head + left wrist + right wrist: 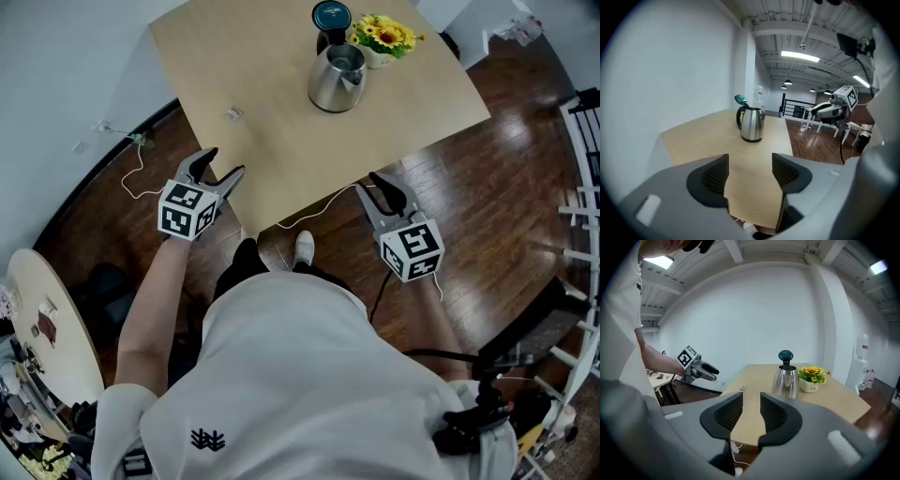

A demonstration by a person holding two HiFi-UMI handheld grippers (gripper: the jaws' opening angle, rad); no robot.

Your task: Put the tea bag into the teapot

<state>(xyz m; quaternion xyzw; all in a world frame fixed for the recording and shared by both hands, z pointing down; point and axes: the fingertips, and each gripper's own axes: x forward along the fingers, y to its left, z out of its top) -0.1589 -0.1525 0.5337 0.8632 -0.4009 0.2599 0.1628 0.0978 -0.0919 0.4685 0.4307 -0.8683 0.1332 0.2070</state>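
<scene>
A steel teapot (pixel 336 77) stands at the far side of the wooden table (pixel 281 141), its teal lid (pixel 331 16) tipped up. The tea bag (pixel 234 113) is a small pale thing lying on the table left of the pot. My left gripper (pixel 225 162) hovers at the table's near left edge, open and empty; the left gripper view looks past its wide jaws (pixel 750 171) at the teapot (pixel 752 124). Off the table's near right corner, my right gripper (pixel 380 183) has its jaws a narrow gap apart (pixel 751 411), nothing between them, with the teapot (pixel 786 380) and the tea bag (pixel 742 388) ahead.
A small pot of yellow flowers (pixel 382 37) sits right beside the teapot. A white cable (pixel 319 208) trails over the dark wood floor under the table's near edge. A round pale table (pixel 47 319) with clutter stands at lower left, white railings (pixel 586 187) at right.
</scene>
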